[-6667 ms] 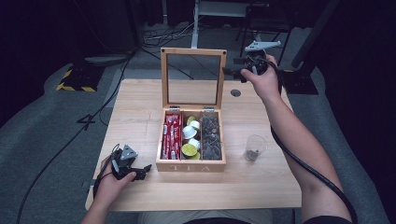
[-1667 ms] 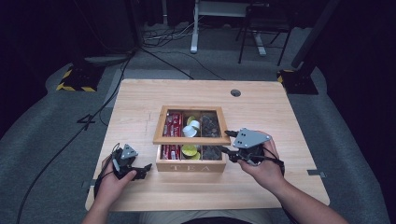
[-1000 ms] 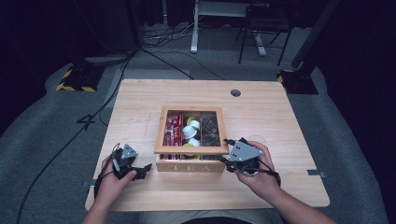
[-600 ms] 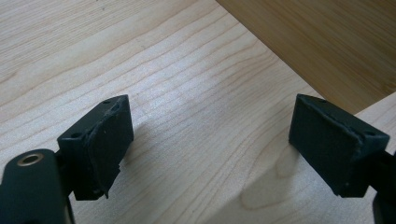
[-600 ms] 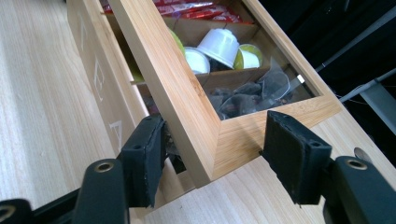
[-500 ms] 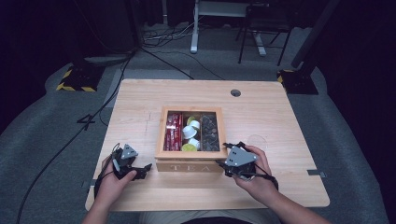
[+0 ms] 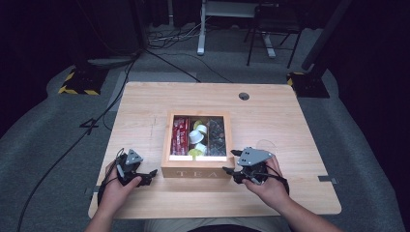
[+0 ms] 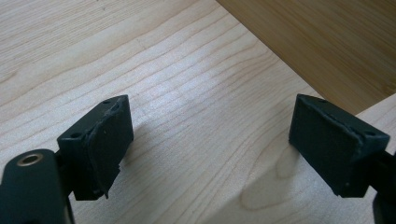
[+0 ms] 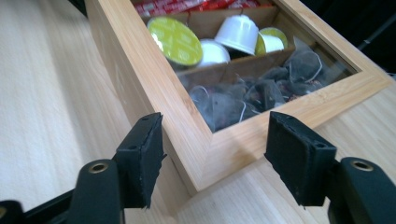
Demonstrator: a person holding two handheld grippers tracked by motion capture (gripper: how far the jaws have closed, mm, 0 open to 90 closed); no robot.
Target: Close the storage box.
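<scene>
A wooden tea box (image 7: 198,170) sits mid-table with its glass-windowed lid down. Through the glass I see red sachets (image 7: 180,135), white and green pods (image 7: 198,136) and dark tea bags (image 7: 217,137). My right gripper (image 7: 230,161) is at the box's front right corner. In the right gripper view its jaws (image 9: 215,140) have just been opening and stand either side of that corner (image 9: 201,154) without pressing on it. My left gripper (image 7: 147,176) rests open on the table left of the box, nothing between its pads (image 8: 109,140).
A clear glass (image 7: 265,143) stands just right of the box, behind my right hand. A round cable hole (image 7: 244,96) is at the table's far edge. The box's side wall (image 8: 327,42) is close ahead of the left gripper.
The lid, upright at first, has come down onto the box. My right gripper came from behind the box to its front right corner, and its jaws widened. The left hand stayed put.
</scene>
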